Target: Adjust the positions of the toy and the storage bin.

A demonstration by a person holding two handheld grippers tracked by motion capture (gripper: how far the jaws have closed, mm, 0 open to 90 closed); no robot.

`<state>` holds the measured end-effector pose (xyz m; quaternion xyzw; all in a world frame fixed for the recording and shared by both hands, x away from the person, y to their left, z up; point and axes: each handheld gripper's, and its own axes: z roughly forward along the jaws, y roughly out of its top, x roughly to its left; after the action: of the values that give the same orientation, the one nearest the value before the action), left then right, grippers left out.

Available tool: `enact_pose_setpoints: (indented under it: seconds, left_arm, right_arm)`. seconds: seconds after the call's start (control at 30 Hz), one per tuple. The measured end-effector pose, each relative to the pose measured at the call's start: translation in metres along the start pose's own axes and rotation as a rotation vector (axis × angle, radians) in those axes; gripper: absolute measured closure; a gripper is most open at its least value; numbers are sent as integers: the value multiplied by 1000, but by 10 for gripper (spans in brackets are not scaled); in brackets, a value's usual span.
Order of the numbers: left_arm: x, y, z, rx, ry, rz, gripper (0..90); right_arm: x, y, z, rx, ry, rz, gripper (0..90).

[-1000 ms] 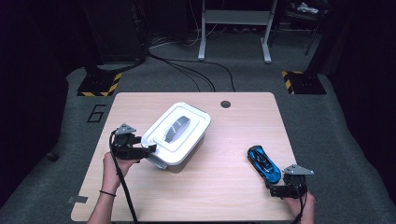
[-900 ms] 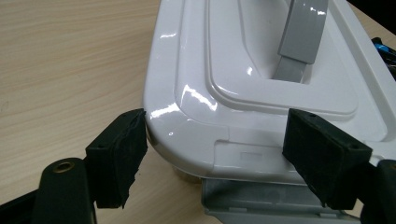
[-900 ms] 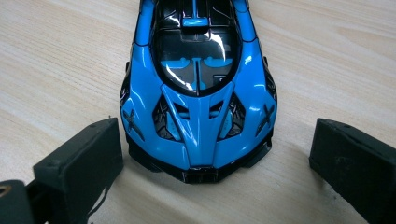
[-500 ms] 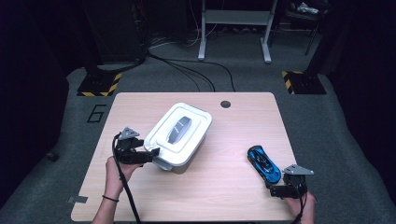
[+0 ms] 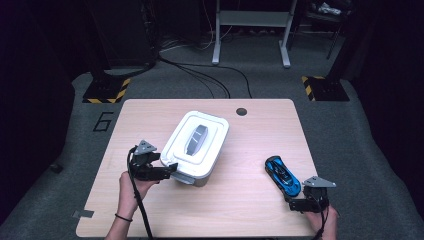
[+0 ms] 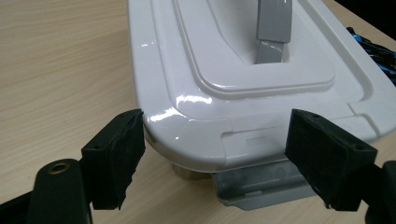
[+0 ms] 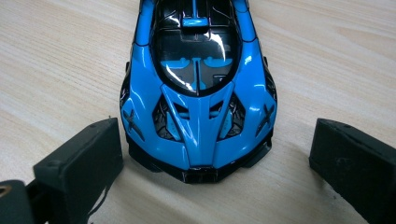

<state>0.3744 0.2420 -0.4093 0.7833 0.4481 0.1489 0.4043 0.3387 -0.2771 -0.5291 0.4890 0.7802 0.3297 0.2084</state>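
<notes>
L gripper jaws spread, either side of the near corner of the white lidded box mid-table (pads not pressing it). R gripper also spread, w/ blue toy car just ahead, nose between the jaws, untouched.

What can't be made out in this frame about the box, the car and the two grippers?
- White box: its contents, hidden by the closed lid in the high view and left gripper view.
- Blue toy car: its far end, cut off by the top edge of the right gripper view.
- Left gripper: whether either pad touches the lid's rim; the overhang hides this.
</notes>
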Motion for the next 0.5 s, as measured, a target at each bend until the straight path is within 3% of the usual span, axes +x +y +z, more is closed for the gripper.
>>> enact_pose_setpoints:
  seconds: [0.5]
  left_arm:
    - [-24,4,16,12,-51,61,212]
  right_arm:
    - [0,0,0,-6,0,8,21]
